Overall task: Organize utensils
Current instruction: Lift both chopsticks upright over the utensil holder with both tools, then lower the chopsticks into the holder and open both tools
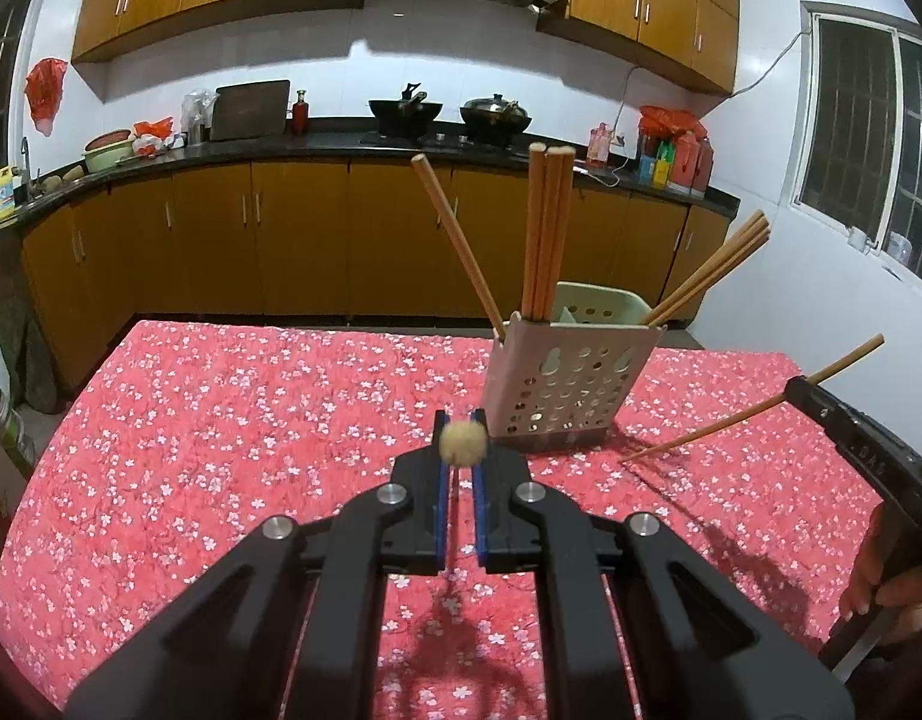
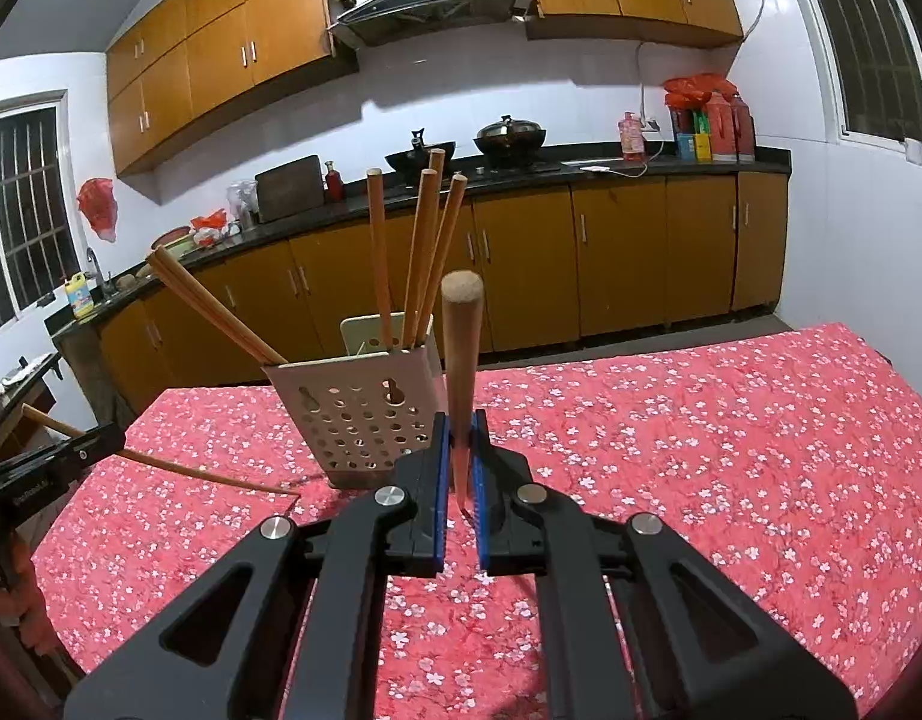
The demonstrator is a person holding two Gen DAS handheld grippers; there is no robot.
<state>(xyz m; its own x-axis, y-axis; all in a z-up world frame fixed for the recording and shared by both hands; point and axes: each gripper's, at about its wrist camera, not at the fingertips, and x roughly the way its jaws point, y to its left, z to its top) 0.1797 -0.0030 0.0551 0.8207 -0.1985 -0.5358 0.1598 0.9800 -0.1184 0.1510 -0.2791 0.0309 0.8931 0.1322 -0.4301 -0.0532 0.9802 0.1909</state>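
Both grippers are each pinching a chopstick, the holder standing just ahead, between them.

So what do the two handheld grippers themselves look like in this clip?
Both match: the left gripper and right gripper have matte black linkage arms with triangular cutouts, silver round pivot bolts and blue pads lining the fingers. Faint embossed lettering shows on the bodies, unreadable. No cables or sleeves visible.
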